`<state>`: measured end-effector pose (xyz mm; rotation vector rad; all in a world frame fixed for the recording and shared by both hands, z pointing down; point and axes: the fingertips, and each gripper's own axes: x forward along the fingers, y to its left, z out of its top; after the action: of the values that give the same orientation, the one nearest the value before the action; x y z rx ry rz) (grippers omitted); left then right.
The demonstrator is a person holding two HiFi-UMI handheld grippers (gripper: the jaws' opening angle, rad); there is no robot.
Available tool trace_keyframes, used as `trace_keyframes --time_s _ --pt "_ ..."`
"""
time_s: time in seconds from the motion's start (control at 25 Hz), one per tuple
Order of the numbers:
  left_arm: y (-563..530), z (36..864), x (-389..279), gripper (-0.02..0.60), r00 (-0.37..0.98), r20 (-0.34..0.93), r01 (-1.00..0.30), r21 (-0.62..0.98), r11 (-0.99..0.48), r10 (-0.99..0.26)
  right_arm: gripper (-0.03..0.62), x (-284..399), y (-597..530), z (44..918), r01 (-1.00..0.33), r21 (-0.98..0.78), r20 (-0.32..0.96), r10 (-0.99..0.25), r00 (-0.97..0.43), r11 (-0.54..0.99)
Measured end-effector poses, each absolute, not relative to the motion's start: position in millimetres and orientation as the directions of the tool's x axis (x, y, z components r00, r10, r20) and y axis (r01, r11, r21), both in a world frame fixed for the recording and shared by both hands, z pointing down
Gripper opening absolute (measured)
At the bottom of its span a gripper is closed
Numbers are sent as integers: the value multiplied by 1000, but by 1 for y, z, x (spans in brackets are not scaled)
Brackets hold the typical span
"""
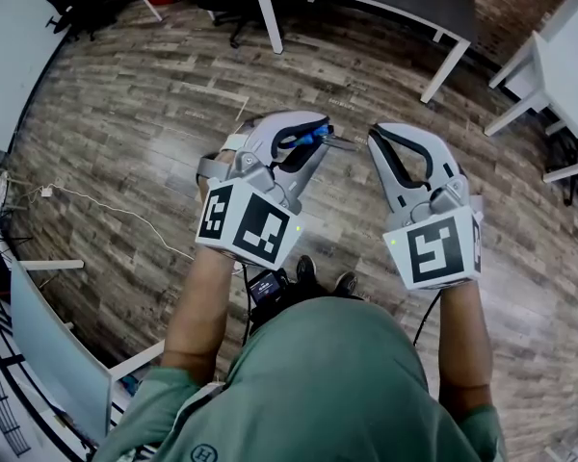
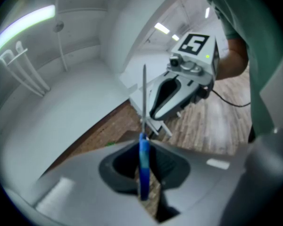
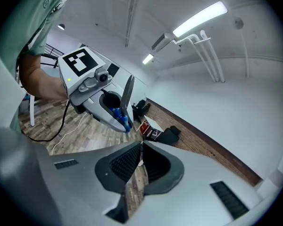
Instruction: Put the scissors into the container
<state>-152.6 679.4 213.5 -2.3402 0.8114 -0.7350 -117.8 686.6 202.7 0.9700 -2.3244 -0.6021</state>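
Wood-plank flooring [image 1: 125, 162] is spreading beneath both tools, no container showing, and with the left gripper [image 1: 318, 139] clamping the blue-handled steel scissors [image 2: 144, 154] edge-on while the right gripper [image 3: 141, 149] is hanging closed and empty, the scissors are likely risking swivelling or dropping.

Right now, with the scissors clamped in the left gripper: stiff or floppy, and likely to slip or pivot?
Probably stiff: the scissors show closed metal blades standing straight out of the left gripper. Likely light, given their thin profile. They may pivot or slip: the grip is only on the narrow blue handle, with the long blade unsupported.
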Motion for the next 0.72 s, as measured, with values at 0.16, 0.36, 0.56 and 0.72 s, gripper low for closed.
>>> trace_keyframes --time_s 0.16,0.36,0.56,0.72 --pt "675 217 -154 35 670 313 -370 -646 -668 -673 8 -118 682 204 -505 583 311 -749 -585 636" --pt "669 215 -157 35 670 313 -379 -636 -672 -673 8 -122 676 205 -508 582 314 -752 -580 635" --pt "663 218 -160 35 680 307 -374 -634 -676 -665 8 -127 669 206 -518 585 310 -762 -569 624" --pt "657 220 -165 35 696 300 -367 -631 -683 -652 8 -133 664 207 -531 584 312 -774 -551 614"
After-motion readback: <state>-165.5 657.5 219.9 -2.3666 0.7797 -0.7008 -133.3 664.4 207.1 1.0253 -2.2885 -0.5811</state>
